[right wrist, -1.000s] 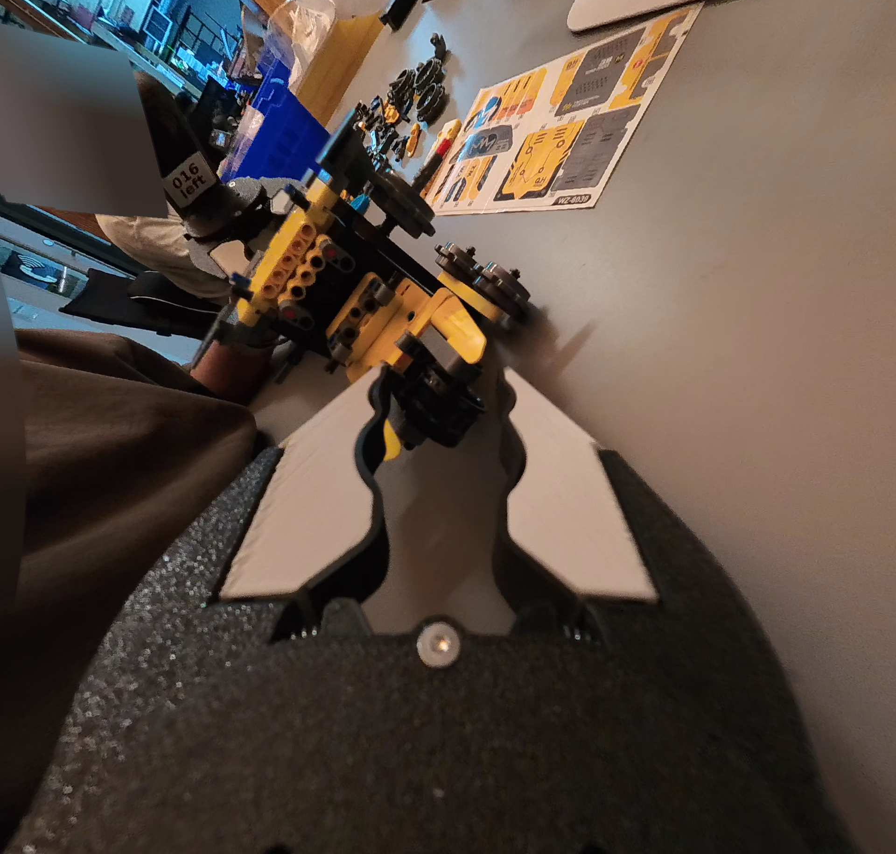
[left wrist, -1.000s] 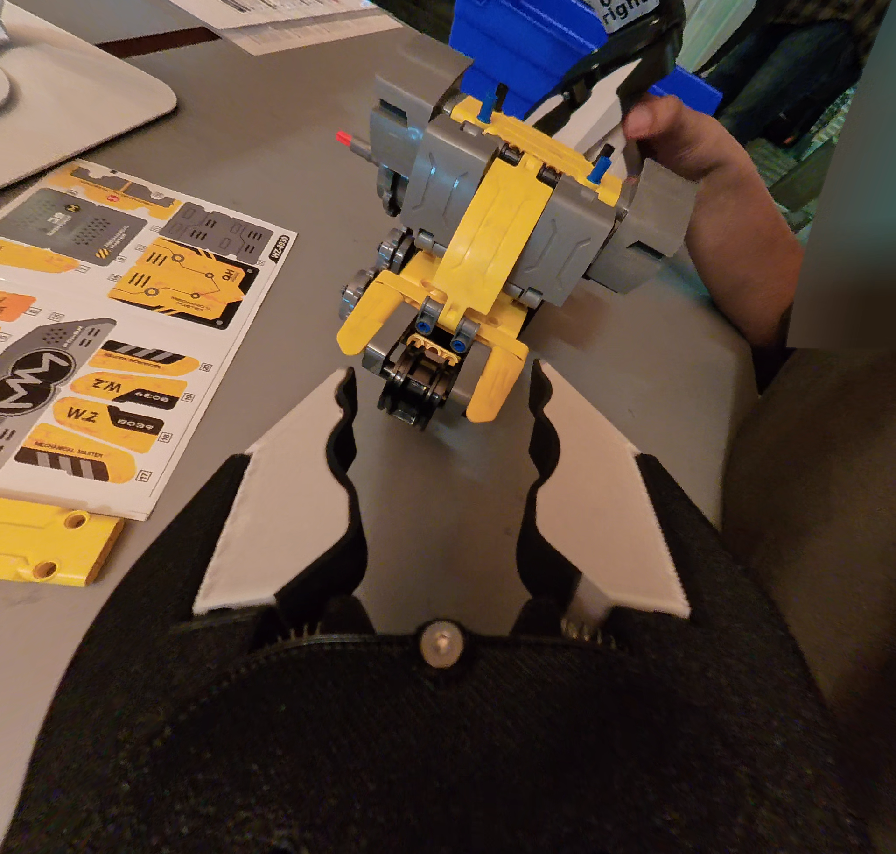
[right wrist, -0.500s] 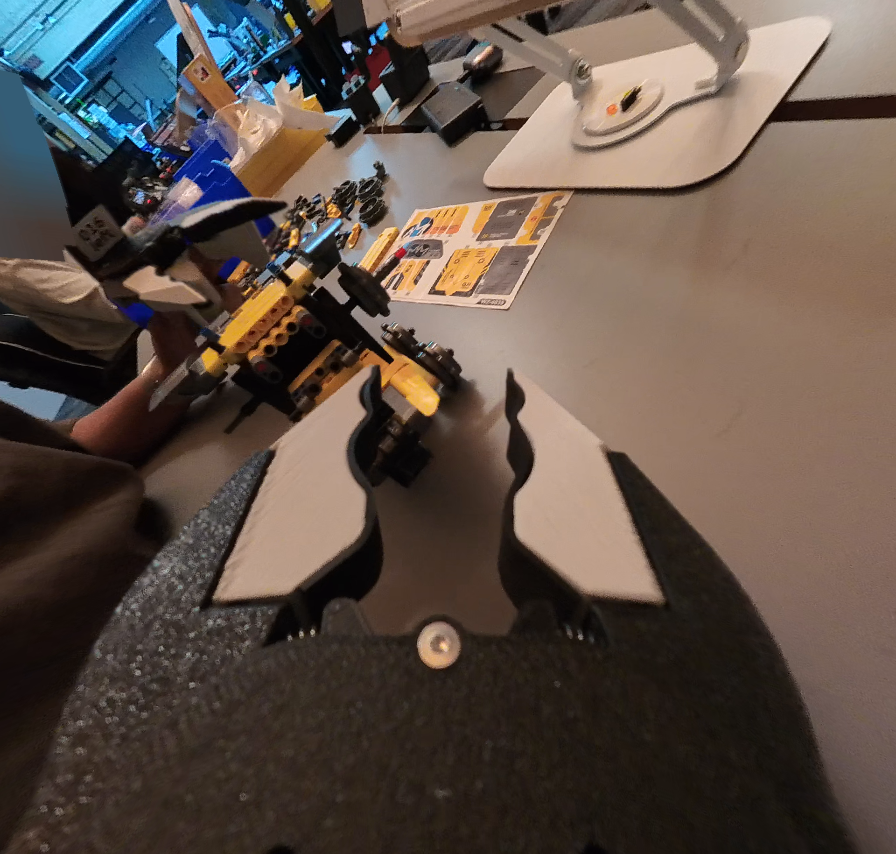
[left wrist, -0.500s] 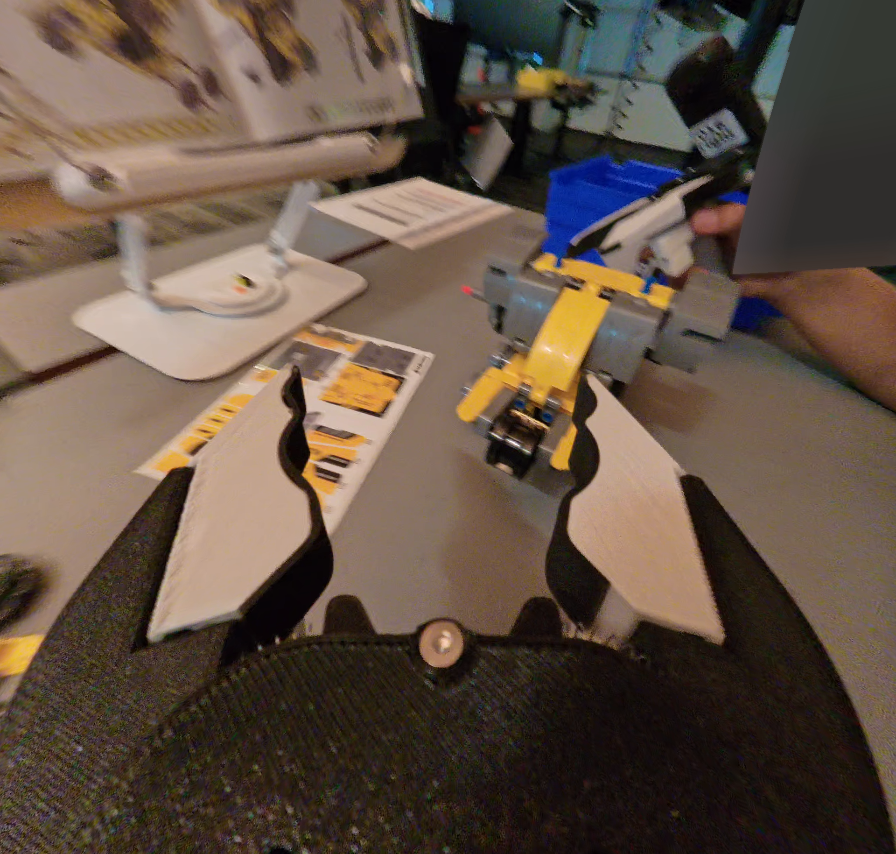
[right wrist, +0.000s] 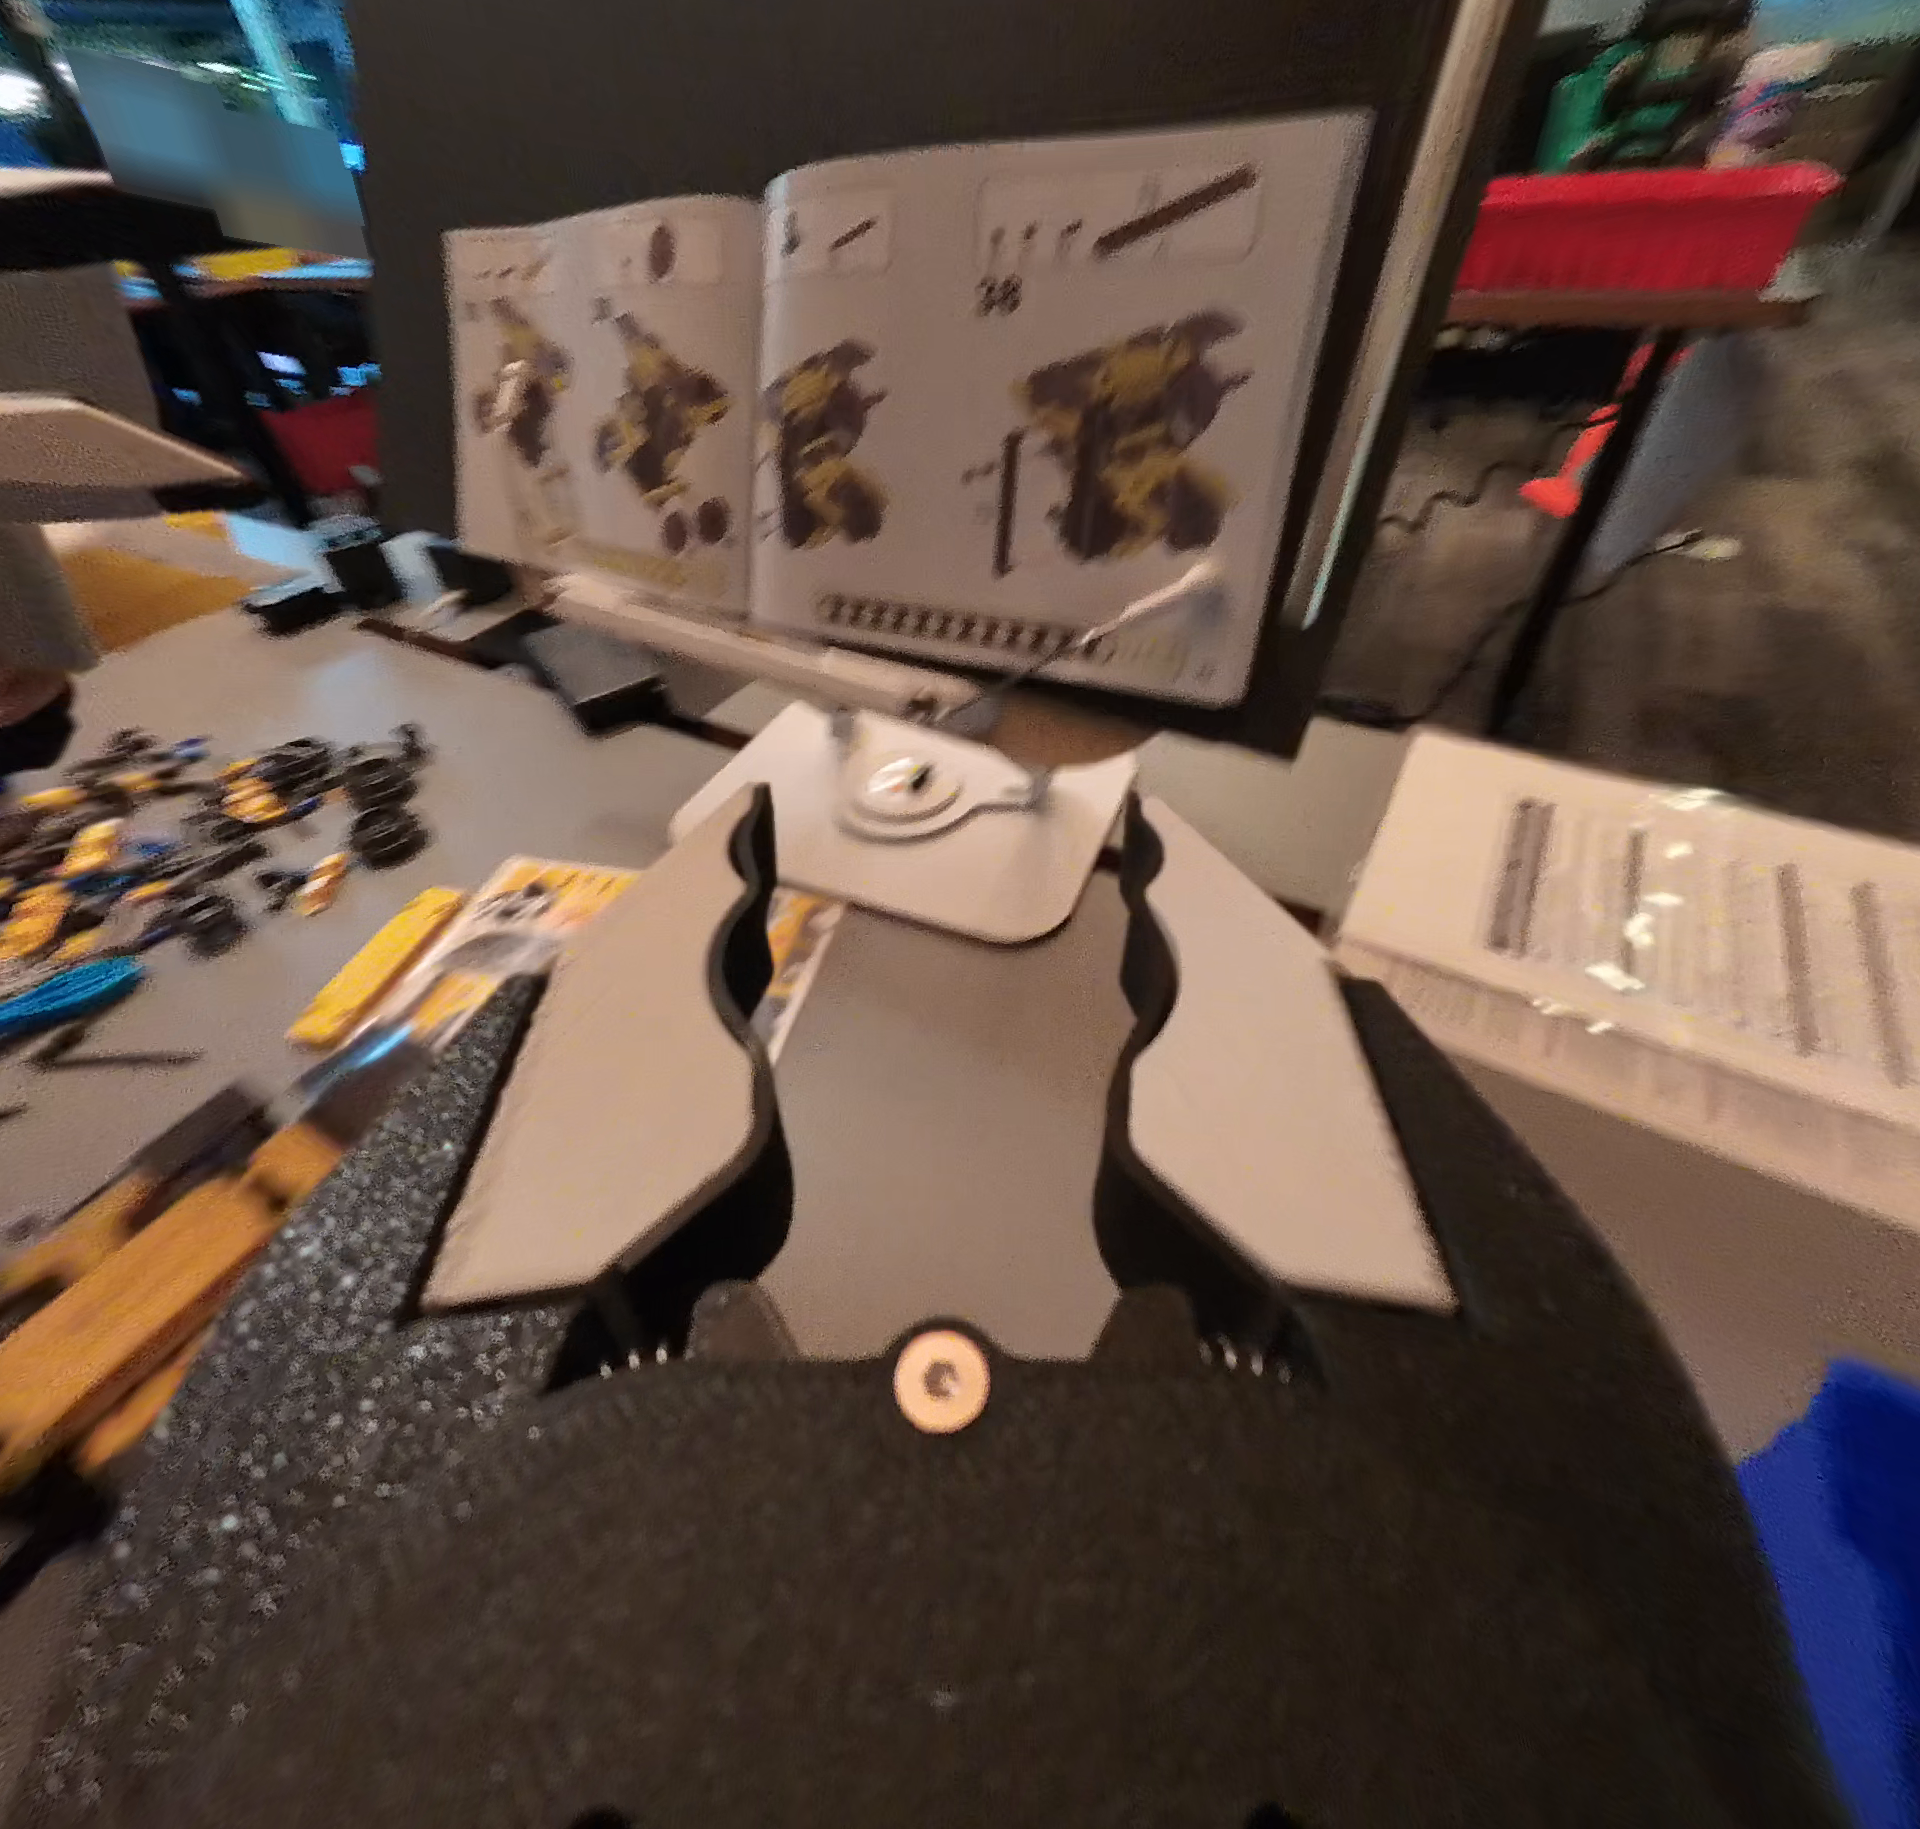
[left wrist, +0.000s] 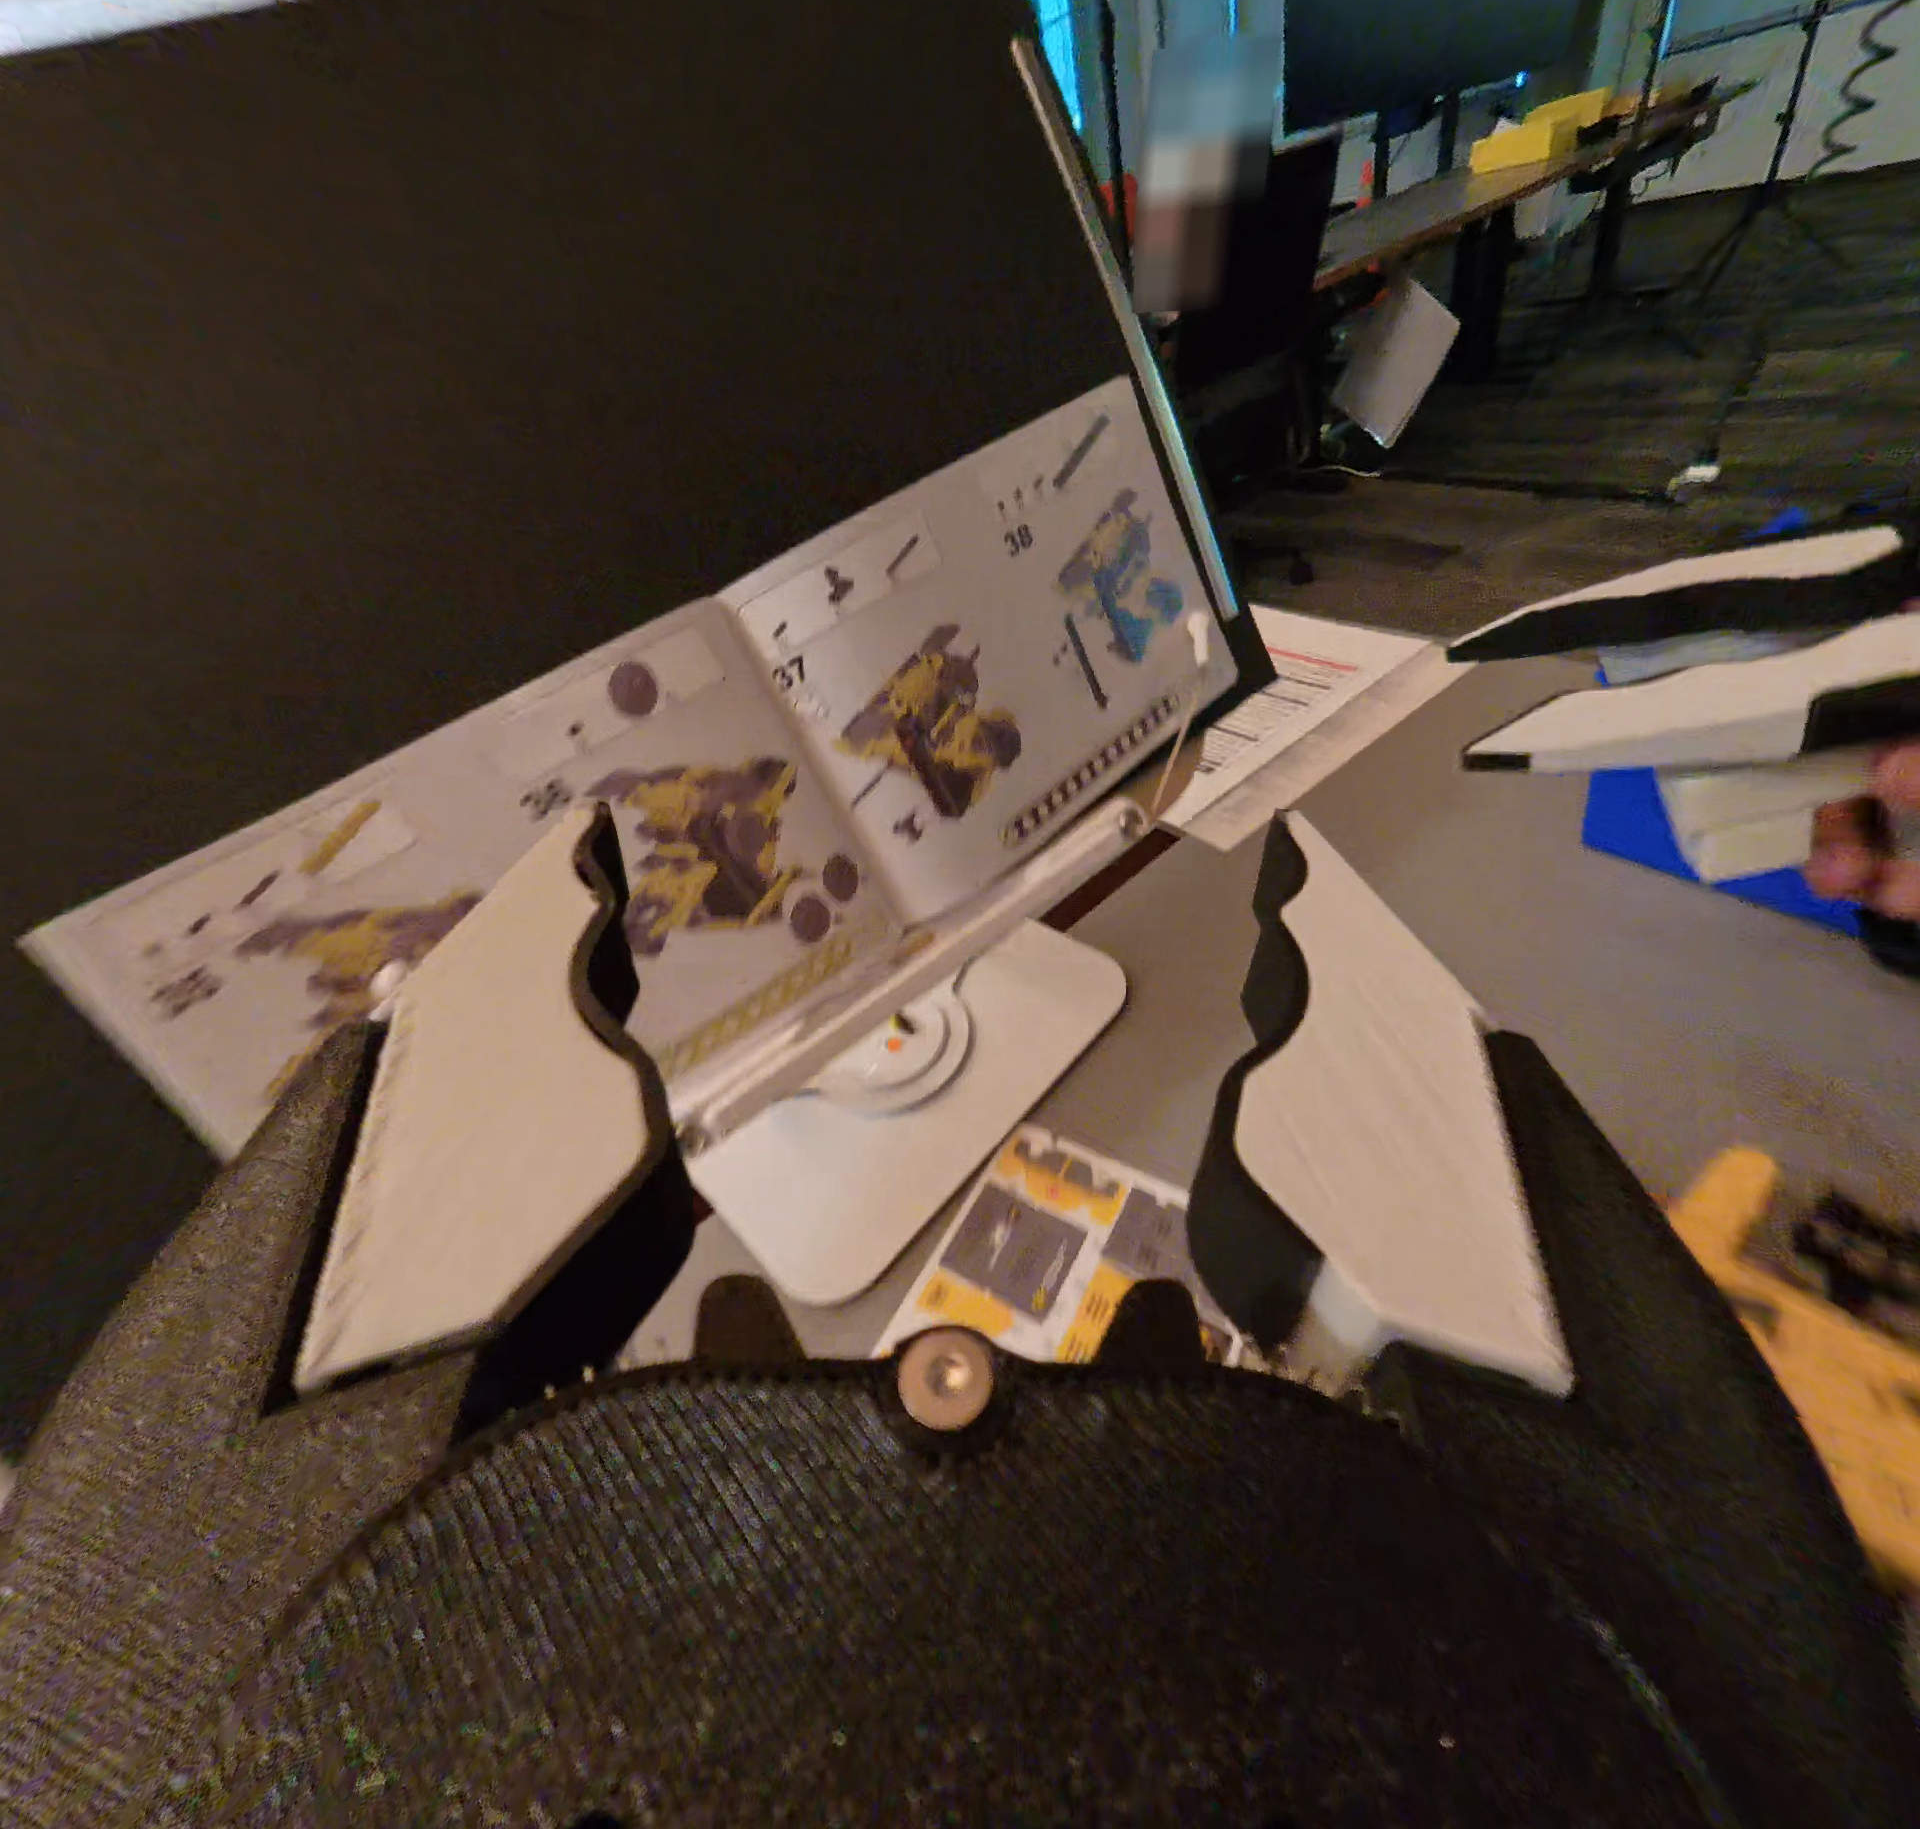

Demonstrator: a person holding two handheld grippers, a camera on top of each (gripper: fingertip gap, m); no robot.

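Loose parts (right wrist: 208, 844): black/yellow/blue pieces scattered on grey table (right wrist: 935, 1104), ~9 o'clock in right wrist view; blurred.
Yellow model (right wrist: 135, 1260): partly built, at 8 o'clock edge of right view, beside right gripper's body; blurred. Also at 4 o'clock edge in left view.
Sticker sheet (left wrist: 1049, 1249): flat on table, yellow/grey decals, partly under left gripper at 6 o'clock; touches stand base.
L gripper (left wrist: 935, 948): jaws spread wide, nothing between fingers; held off the table, pointing at booklet.
Booklet (right wrist: 935, 377): open, propped on white stand (right wrist: 935, 823) in front of dark panel (left wrist: 520, 325); 12 o'clock in both views. Page pics blurred.
R gripper (right wrist: 940, 906): jaws apart, empty; over bare table, stand base just past fingertips. In left view it shows at 3 o'clock, a hand (left wrist: 1870, 834) on it.
Paper sheet (right wrist: 1662, 938): white printed page on table, ~3 o'clock in right view.
Blue bin (left wrist: 1683, 844): 3 o'clock in left view, behind R gripper.
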